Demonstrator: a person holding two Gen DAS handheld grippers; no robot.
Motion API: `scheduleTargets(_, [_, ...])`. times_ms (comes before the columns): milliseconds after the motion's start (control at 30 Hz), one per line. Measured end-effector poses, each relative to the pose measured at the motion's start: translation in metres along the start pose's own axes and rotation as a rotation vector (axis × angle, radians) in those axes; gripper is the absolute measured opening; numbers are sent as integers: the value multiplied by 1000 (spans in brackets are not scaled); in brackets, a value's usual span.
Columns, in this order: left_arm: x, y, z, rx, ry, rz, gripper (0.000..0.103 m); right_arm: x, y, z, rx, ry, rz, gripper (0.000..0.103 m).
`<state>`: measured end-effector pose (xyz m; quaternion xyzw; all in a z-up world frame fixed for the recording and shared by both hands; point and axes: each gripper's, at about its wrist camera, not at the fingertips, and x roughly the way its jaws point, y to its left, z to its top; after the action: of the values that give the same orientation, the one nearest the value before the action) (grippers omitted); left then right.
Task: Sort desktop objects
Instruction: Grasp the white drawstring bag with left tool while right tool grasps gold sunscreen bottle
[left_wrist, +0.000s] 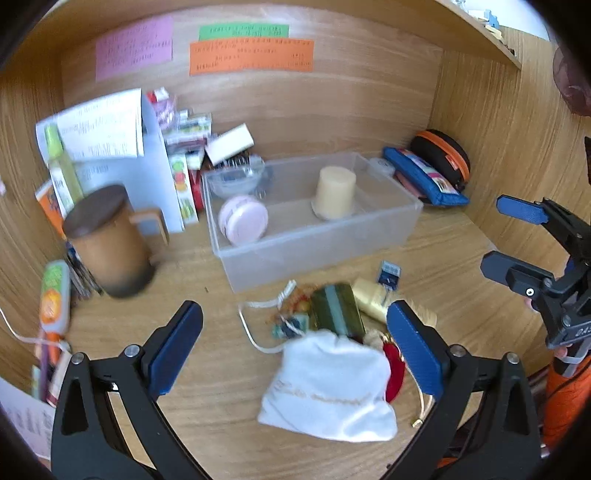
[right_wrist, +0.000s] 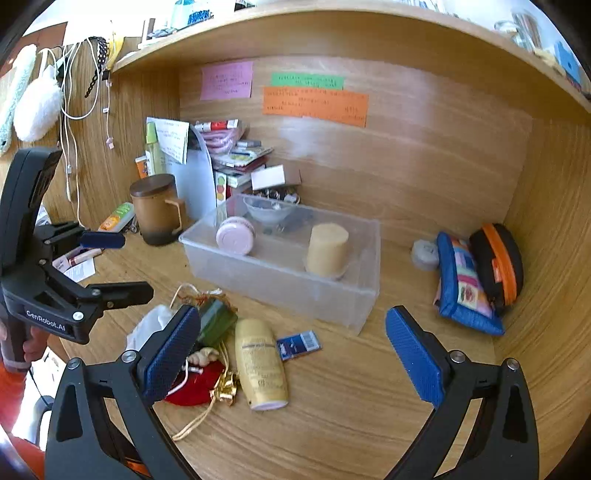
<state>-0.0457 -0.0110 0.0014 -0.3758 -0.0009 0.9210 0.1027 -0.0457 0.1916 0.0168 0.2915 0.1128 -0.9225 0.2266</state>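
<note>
A clear plastic bin (left_wrist: 391, 236) (right_wrist: 280, 288) stands mid-desk and holds a pink round case (left_wrist: 243, 220) (right_wrist: 235, 235), a cream candle (left_wrist: 335, 191) (right_wrist: 327, 249) and a small clear bowl (left_wrist: 236, 178). In front of it lies a pile: a white pouch (left_wrist: 327, 391), a green box (left_wrist: 336, 312) (right_wrist: 216, 319), a cream bottle (right_wrist: 261, 363), a red pouch (right_wrist: 195, 384) and a small blue card (right_wrist: 298, 344). My left gripper (left_wrist: 295, 354) is open above the white pouch. My right gripper (right_wrist: 293, 354) is open above the cream bottle.
A brown lidded mug (left_wrist: 107, 242) (right_wrist: 157, 208) stands left of the bin, with papers and boxes (left_wrist: 147, 147) behind it. A blue pouch (right_wrist: 465, 288) and a black-and-orange case (right_wrist: 496, 266) lean in the right corner. Coloured notes (left_wrist: 251, 55) hang on the back wall.
</note>
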Motion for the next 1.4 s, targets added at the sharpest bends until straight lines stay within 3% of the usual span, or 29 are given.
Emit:
scheduleTargets(300, [17,-7,-35,-36,85,-93,101,14,0,-28,2,64,18,100])
scheduleTargets(733, [62,-11,-56,-50,237,-108,101,61,-3,-48,1,184,81,98])
scheduleTargets(833, [64,-10,-54,-55,230,-111,101,78,-5,-49,7,231,116,88])
scheduleTargets(900, [64,-10,-53,-57,220,-108,101,91,-7,-49,12,274,143,72])
scheduleTargets(1100, [67,-8,-53,-59,183,-108,101,106,-3,-46,-1,319,198,62])
scheduleTargets(1267, [68,-12,-50,-38,164,-126,86,116,2,-45,-29,352,203,59])
scheduleTargets(1400, [68,-11,-51,-34,142,-138,81,125,6,-43,-41,363,199,50])
